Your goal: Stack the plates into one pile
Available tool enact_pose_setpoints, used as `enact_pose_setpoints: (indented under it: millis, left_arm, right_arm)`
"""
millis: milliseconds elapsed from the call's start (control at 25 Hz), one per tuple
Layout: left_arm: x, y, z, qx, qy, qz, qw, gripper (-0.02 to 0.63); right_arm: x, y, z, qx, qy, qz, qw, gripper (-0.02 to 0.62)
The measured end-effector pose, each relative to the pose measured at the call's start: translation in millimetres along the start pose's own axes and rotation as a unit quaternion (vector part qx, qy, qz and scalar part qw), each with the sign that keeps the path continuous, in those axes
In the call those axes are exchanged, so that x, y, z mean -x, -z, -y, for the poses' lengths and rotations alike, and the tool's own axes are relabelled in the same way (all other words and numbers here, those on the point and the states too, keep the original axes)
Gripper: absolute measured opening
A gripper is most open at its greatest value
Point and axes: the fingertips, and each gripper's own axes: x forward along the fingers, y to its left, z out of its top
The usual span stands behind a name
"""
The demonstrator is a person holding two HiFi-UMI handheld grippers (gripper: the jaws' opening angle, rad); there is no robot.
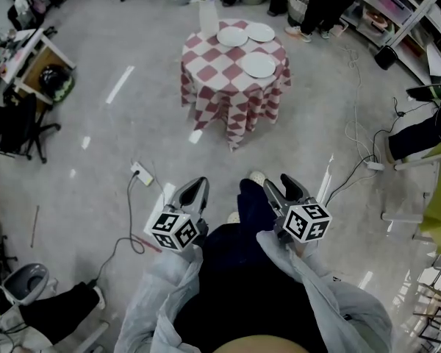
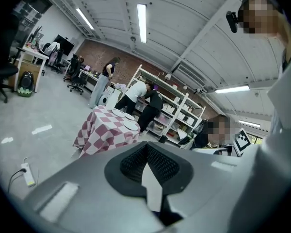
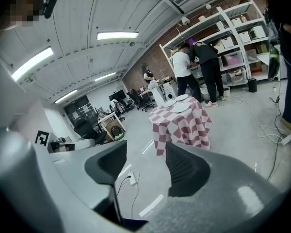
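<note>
Starting big: grey concrete floor [image 1: 95, 123] spreading out on every side of the table. Next down, white shelving [image 3: 233, 28] past the far side of the table, with a few people [image 3: 206, 67] standing at it, backs turned to the table.

Then the table [image 1: 235, 101] itself, small and round, draped in a red-and-white checked cloth [image 1: 206, 94] hanging well down its sides.

Well short of the table on the near side, both grippers, side by side, aimed roughly toward it and touching nothing.
- Left gripper [image 1: 197, 188]: claw pressed together, tips meeting, nothing pinched.
- Right gripper [image 1: 281, 185]: claw spread, only bare floor showing through the gap, nothing in it.

Up on the tabletop, three white plates, each lying flat on its own, none on top of another.
- First plate [image 1: 232, 36] and second plate [image 1: 260, 32] just beside each other along the table's far edge.
- Third plate [image 1: 258, 65] toward the near-right part of the table, a bit apart from that pair.

Vase [image 1: 208, 13] with pale flowers, upright at the table's far-left rim, just beside the first plate.

Smallest of the lot, a white power strip [image 1: 141, 173] on the floor on the table's near side, between table and left gripper, closer to the gripper, cable trailing off away from the table.
</note>
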Motion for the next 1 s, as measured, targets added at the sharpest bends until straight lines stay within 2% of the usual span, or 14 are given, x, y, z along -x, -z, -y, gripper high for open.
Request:
enact_pose_setpoints:
  millis: [200,400,720,1000]
  left_arm:
    - [-11.5,-4.3,-21.1,0.013,-0.019,0.0,0.9997,0.011]
    - [-45.4,-24.4,-33.4,0.007,-0.022,0.0,0.9997,0.011]
    - [-116.3,-84.6,-53.3,-0.001,-0.024,0.025,0.9994,0.011]
    - [-178.5,-114.9,-71.2,0.007,-0.027,0.031,0.9991,0.011]
  right_arm:
    - [-28.3,-9.6,5.3,-0.013,-0.014,-0.007,1.0,0.247]
    - [-60.5,-36.5,20.9,-0.016,-0.021,-0.01,1.0,0.247]
    - [-117.7,-107.9,51.1,0.0,-0.035,-0.008,0.999,0.247]
    - [-163.8,-156.5,78.3,0.008,-0.044,-0.012,0.999,0.247]
